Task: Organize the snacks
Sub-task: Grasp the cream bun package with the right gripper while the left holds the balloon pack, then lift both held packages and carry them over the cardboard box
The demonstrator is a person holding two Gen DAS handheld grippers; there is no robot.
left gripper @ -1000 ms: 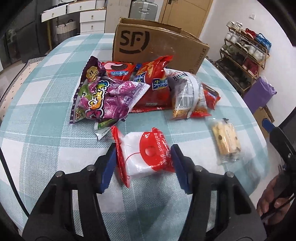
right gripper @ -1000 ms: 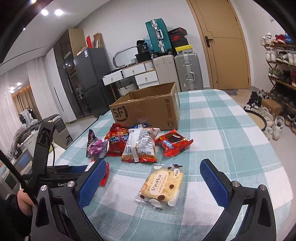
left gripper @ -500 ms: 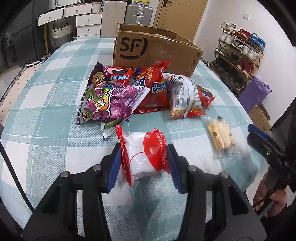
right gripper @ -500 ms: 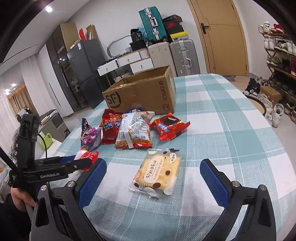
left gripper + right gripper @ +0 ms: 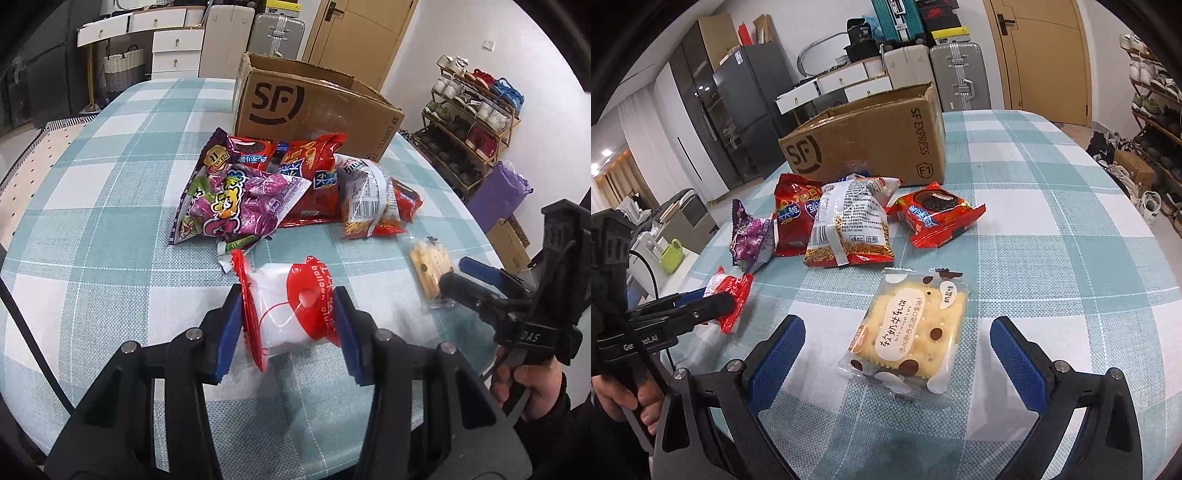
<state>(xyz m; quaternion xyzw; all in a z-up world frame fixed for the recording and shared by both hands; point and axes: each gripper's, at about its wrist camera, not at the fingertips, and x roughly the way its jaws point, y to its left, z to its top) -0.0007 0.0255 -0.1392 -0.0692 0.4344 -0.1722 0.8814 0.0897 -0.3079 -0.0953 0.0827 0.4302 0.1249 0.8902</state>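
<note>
My left gripper [image 5: 286, 328] is shut on a red-and-white snack packet [image 5: 288, 306], lifted a little off the table; the packet also shows in the right wrist view [image 5: 729, 295]. My right gripper [image 5: 897, 354] is open, its fingers either side of a yellow cake packet [image 5: 908, 332] that lies flat on the checked tablecloth [image 5: 1052, 258]. The cake packet also shows in the left wrist view [image 5: 430, 267]. An open SF cardboard box [image 5: 310, 107] stands at the back of the table. A pile of snack bags lies in front of it: purple [image 5: 232, 203], red [image 5: 314, 177], noodle bag [image 5: 369, 199].
A red cookie packet [image 5: 934, 218] lies right of the noodle bag [image 5: 849, 229]. The table edge curves close on the right, with a shoe rack [image 5: 472, 110] and a purple bag [image 5: 498, 195] on the floor beyond. Drawers and suitcases stand behind the box.
My left gripper closed onto the red-and-white packet and raised it slightly. My right gripper moved forward and down around the cake packet, still open.
</note>
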